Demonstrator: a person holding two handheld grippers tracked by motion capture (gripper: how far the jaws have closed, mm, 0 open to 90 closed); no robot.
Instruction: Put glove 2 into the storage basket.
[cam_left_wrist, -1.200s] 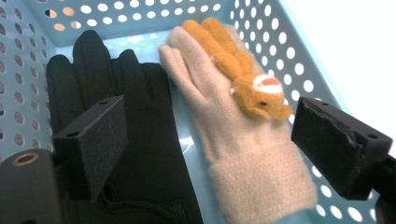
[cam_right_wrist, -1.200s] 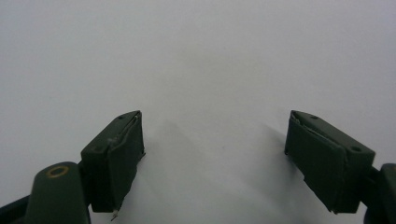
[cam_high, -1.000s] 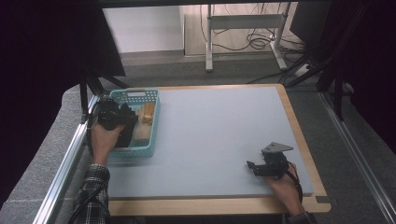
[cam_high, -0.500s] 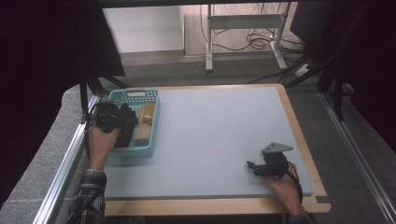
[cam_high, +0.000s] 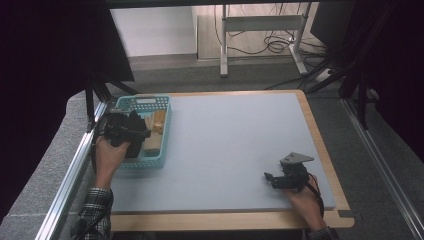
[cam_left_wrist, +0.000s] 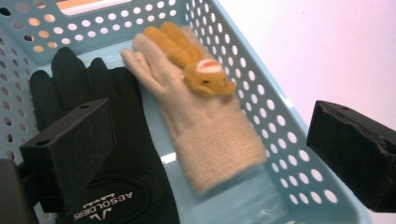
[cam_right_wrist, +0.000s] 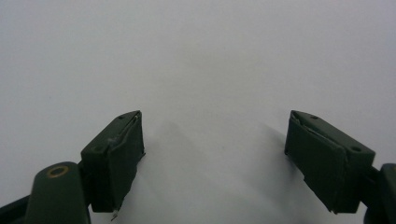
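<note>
The pale grey table mat (cam_high: 225, 145) sat bare but for the perforated light-blue plastic basket (cam_high: 162, 150) at nine o'clock. Over it, the left gripper (cam_left_wrist: 205, 154) had slid in from the rim, jaws spread wide above the beige knitted glove (cam_left_wrist: 205, 135) with its orange plush toy (cam_left_wrist: 196, 65), black glove (cam_left_wrist: 126, 154) alongside. Looked like a pick coming! The right gripper (cam_right_wrist: 212, 161) rested at five o'clock, gaping too, unmoved.

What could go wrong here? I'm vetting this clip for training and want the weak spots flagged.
1. The left gripper is open over the basket, one jaw above the black glove, the other outside the rim; closing may catch the wall.
2. The beige glove lies against the black one, so both might lift together.
3. The toy lying on the beige glove could fall off.
</note>
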